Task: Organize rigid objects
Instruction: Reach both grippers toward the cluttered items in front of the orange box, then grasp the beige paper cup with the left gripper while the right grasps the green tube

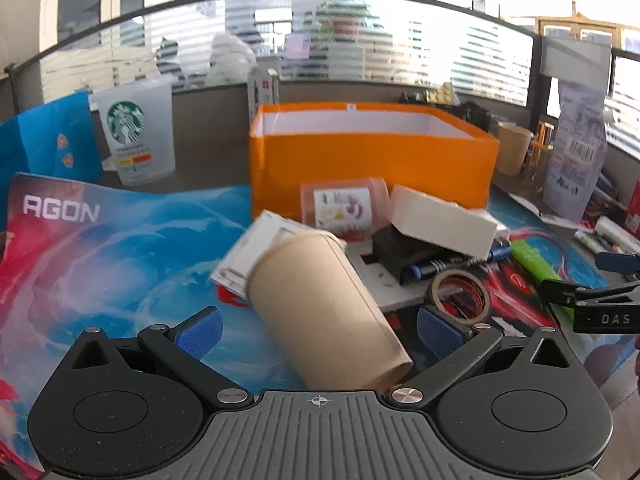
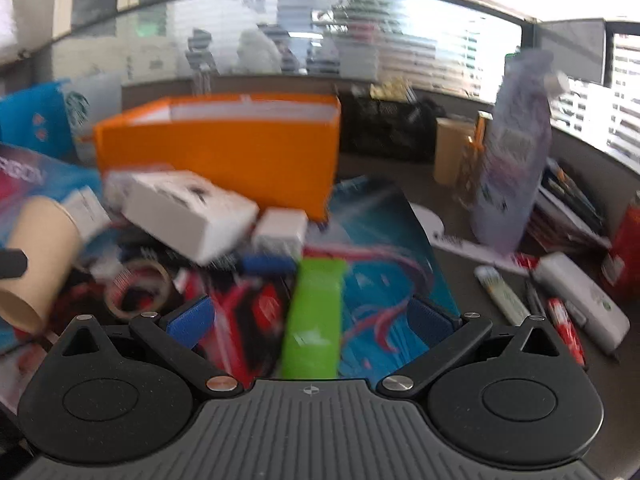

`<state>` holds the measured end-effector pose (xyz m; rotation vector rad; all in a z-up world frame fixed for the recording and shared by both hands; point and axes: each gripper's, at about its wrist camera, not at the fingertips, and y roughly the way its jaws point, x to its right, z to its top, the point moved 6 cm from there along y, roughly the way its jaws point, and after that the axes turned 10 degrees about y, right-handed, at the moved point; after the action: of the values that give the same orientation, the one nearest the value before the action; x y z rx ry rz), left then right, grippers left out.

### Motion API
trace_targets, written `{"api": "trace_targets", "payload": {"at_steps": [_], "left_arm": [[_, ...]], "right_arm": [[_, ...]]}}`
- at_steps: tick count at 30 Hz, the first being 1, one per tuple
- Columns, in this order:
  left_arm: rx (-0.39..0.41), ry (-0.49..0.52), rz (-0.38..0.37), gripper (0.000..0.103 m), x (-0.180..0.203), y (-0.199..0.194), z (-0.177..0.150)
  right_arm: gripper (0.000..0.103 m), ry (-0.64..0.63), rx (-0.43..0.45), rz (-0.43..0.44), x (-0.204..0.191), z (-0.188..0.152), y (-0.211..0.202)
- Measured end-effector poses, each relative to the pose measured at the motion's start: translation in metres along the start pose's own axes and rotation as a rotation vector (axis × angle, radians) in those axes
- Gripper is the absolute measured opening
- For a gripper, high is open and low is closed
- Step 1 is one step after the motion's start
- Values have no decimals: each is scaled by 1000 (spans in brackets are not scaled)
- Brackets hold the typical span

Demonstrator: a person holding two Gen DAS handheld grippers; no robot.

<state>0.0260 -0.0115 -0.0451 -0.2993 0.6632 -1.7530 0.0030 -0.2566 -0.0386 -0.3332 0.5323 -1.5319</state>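
nothing seems to be in the orange box (image 1: pixel 372 160) yet: what i can see of its white inside is bare, though the floor of it is hidden from me, so i judge the sorting has hardly begun. the whole heap sits on the printed mat (image 1: pixel 120 248) in front of the box. my left gripper (image 1: pixel 320 328) has its jaws wide open on either side of a brown paper cup (image 1: pixel 324 304) lying tilted on its side, mouth toward me; the blue pads (image 1: pixel 200 332) are not touching it. behind the cup are a pink tub (image 1: pixel 346 204) against the box wall, a white box (image 1: pixel 444 224) propped on a black block (image 1: pixel 404 252), a blue marker (image 1: pixel 448 264) and a tape roll (image 1: pixel 460 294). my right gripper (image 2: pixel 312 320) is also open and holds nothing; a green bar (image 2: pixel 316 316) lies between its jaws, lengthwise along them, and that view is blurred. more pens and a white case (image 2: pixel 580 300) lie off the mat to the right. every piece is left to move; the cup looks like my first pick.
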Motion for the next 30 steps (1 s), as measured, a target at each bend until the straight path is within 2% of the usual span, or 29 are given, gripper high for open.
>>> {"api": "trace_targets", "payload": {"at_steps": [4, 7, 9, 11, 14, 20, 22, 23, 24, 25, 26, 28, 30], "left_arm": [[-27, -13, -4, 103, 5, 7, -5], [-50, -43, -7, 103, 5, 12, -6], [-91, -77, -37, 103, 5, 19, -9], [-119, -102, -53, 103, 7, 25, -13], [-142, -101, -56, 103, 10, 32, -19], [-125, -52, -30, 103, 16, 35, -19], [-107, -33, -24, 102, 17, 37, -18], [-92, -25, -20, 100, 17, 38, -19], [-73, -17, -17, 89, 17, 37, -18], [-52, -6, -7, 83, 18, 36, -17], [-45, -11, -7, 80, 17, 35, -17], [-36, -30, -28, 78, 15, 34, -16], [-27, -66, -54, 70, 11, 30, -16]], "right_arm": [[103, 35, -4, 34, 7, -4, 6], [97, 59, -20, 60, 13, -9, 7], [77, 81, -50, 81, 15, -12, 11], [73, 51, -38, 60, 13, -14, 11], [72, 24, -35, 47, 11, -16, 12], [70, 14, -52, 38, 11, -14, 14], [65, 12, -49, 39, 11, -15, 14], [52, 5, -42, 48, 11, -15, 12], [41, 2, -38, 51, 10, -15, 11], [35, 0, -38, 52, 10, -15, 11], [31, -3, -38, 51, 9, -14, 10], [31, -4, -34, 55, 9, -15, 10], [30, -3, -29, 59, 9, -16, 9]]}}
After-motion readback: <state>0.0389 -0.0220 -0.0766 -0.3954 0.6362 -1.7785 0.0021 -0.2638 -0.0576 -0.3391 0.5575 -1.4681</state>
